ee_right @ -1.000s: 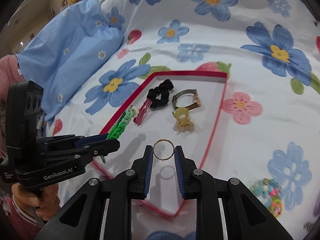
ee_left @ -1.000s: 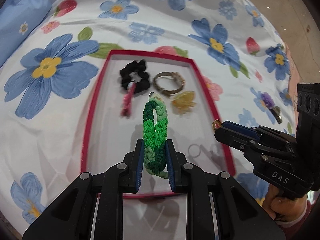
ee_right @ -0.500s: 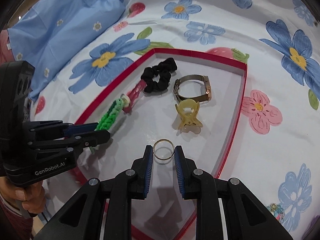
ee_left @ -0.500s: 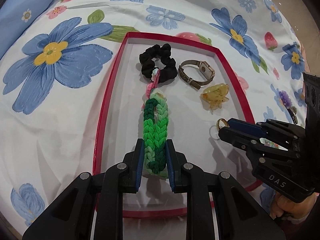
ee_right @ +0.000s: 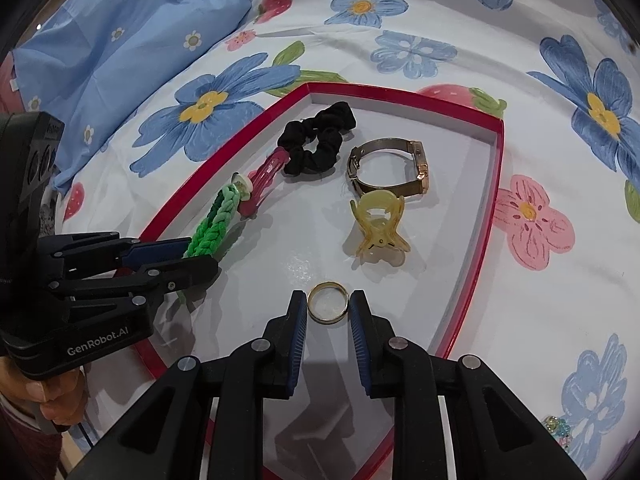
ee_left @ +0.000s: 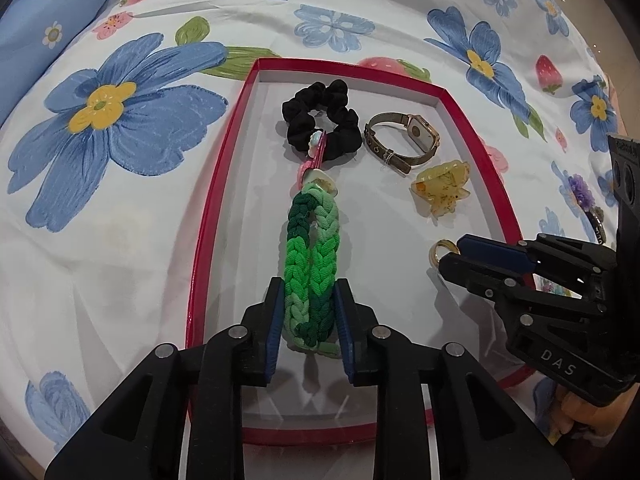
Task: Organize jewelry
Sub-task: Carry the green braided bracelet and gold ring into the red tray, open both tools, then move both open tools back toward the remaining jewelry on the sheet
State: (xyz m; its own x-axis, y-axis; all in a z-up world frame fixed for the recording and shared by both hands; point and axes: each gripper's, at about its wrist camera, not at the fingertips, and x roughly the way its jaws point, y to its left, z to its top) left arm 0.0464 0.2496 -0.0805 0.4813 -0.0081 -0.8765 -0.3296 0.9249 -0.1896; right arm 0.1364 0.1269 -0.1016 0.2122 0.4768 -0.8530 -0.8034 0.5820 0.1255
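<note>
A red-rimmed tray lies on a flowered bedsheet. A green braided band stretches along the tray floor. Its near end sits between the pads of my left gripper, whose jaws are opening while the pads still touch the band. A gold ring sits low over the tray floor at the tips of my right gripper, which is shut on it. In the left wrist view the right gripper reaches in from the right with the ring. In the right wrist view the left gripper comes in from the left.
Further back in the tray lie a black scrunchie, a pink hair clip, a gold watch and a yellow claw clip. A blue pillow lies at the back left. Beaded pieces lie on the sheet right of the tray.
Both grippers have come down closer to the tray floor with the band and the ring. The left jaws stand slightly wider than before.
</note>
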